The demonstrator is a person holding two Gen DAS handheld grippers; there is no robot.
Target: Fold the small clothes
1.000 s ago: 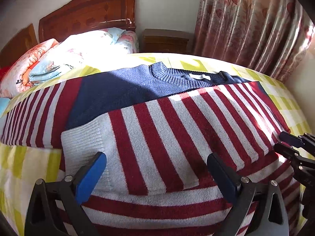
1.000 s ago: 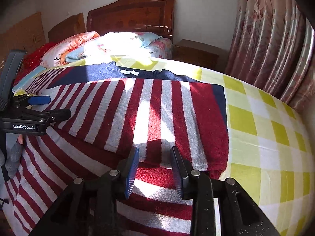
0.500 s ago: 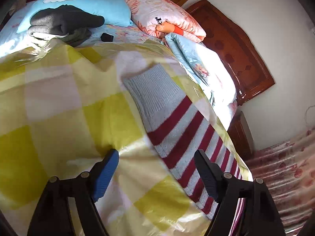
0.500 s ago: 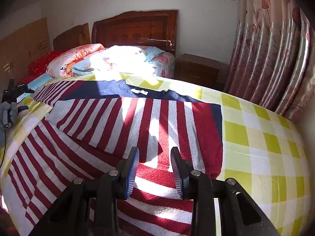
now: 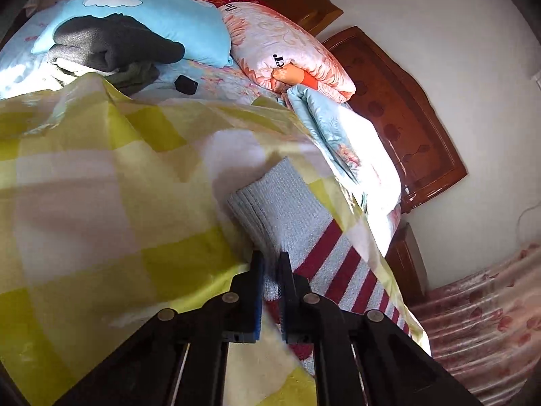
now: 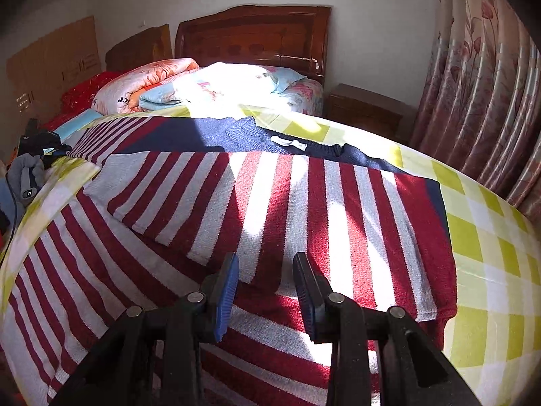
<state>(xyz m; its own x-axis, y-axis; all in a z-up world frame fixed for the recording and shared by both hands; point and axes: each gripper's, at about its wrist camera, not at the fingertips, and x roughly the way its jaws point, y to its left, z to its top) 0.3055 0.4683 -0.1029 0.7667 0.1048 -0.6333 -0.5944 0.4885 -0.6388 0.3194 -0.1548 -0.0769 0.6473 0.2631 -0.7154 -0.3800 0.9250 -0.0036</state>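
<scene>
A red-and-white striped sweater with a navy yoke lies spread on the yellow-checked bedspread. One sleeve is folded across its body. The other sleeve stretches out to the side and ends in a grey cuff. My left gripper is shut on the edge of this sleeve just below the cuff, with grey knit pinched between the pads. The right wrist view shows the left gripper small at the far left. My right gripper hovers over the sweater's lower body, jaws partly apart and holding nothing.
Folded quilts and pillows are stacked against the wooden headboard. Dark folded clothes rest on a light blue pillow. A nightstand and a flowered curtain stand on the right.
My left gripper swung off the sweater's body to the outstretched sleeve, rolled over, and closed on the sleeve near the cuff. The right gripper drew back slightly, with its jaws as before.
</scene>
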